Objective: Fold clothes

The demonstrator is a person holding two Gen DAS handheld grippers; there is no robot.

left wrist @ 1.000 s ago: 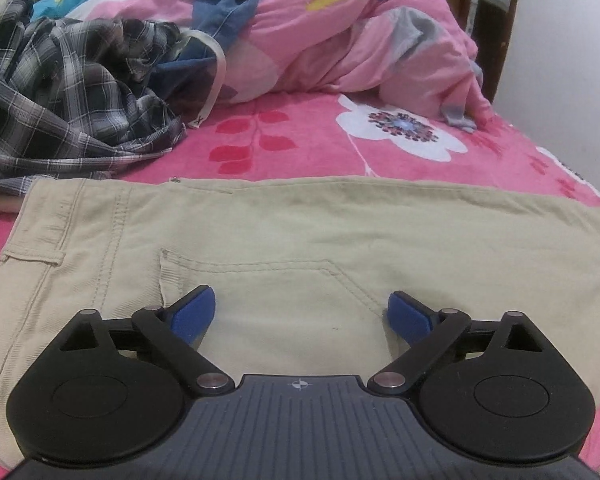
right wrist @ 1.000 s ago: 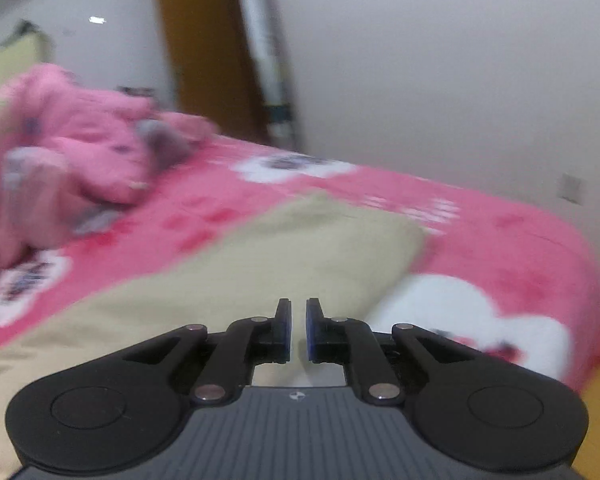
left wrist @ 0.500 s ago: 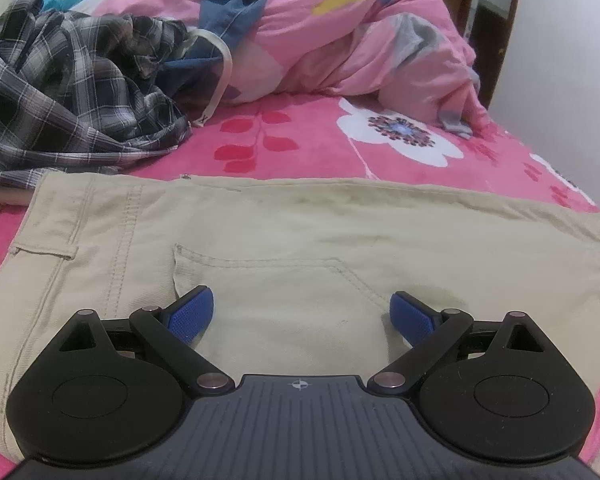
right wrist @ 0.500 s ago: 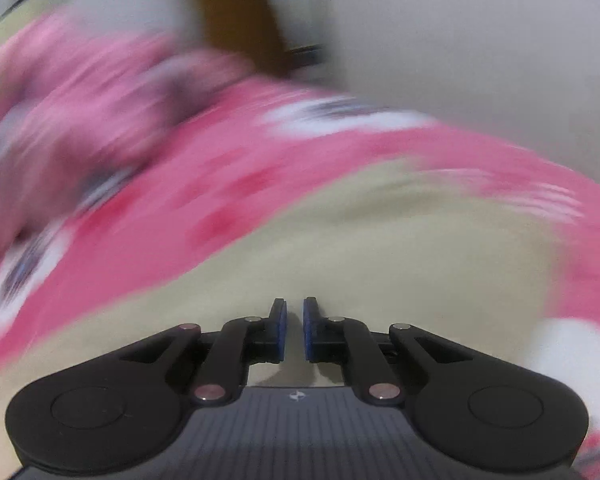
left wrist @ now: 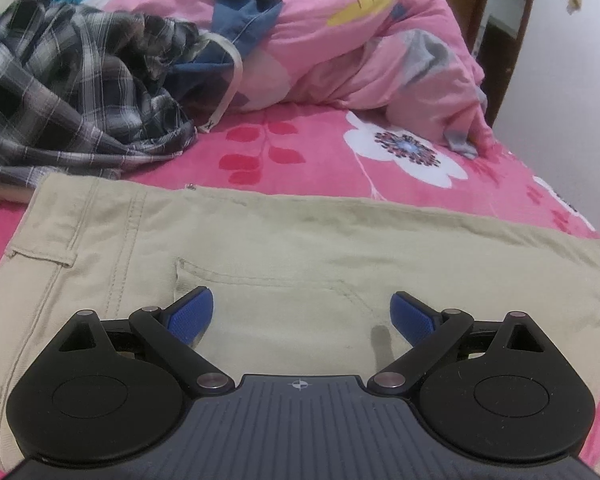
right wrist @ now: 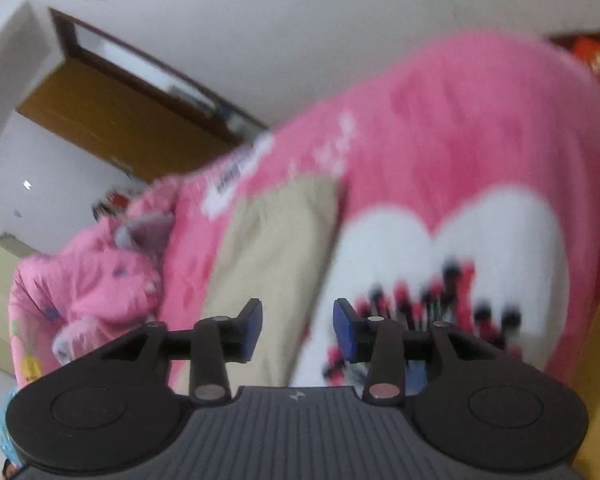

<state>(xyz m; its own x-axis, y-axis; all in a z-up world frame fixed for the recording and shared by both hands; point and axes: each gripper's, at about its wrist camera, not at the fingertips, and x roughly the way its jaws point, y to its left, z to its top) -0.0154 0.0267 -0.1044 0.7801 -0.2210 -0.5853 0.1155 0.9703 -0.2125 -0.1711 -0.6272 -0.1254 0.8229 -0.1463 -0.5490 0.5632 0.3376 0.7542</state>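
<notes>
Khaki trousers (left wrist: 300, 248) spread flat on pink floral bed (left wrist: 320, 152), waistband at left. Left gripper (left wrist: 302, 312) over back pocket, fingers wide apart, empty. Right gripper (right wrist: 298, 330) by trouser-leg end, fingers parted, empty; view blurred. Plaid shirt (left wrist: 60, 92) heaped behind.

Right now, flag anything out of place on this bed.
The khaki trousers lie flat and tidy. Behind them a plaid shirt and a blue garment are heaped, crumpled and unfolded, against the pink quilt.
</notes>
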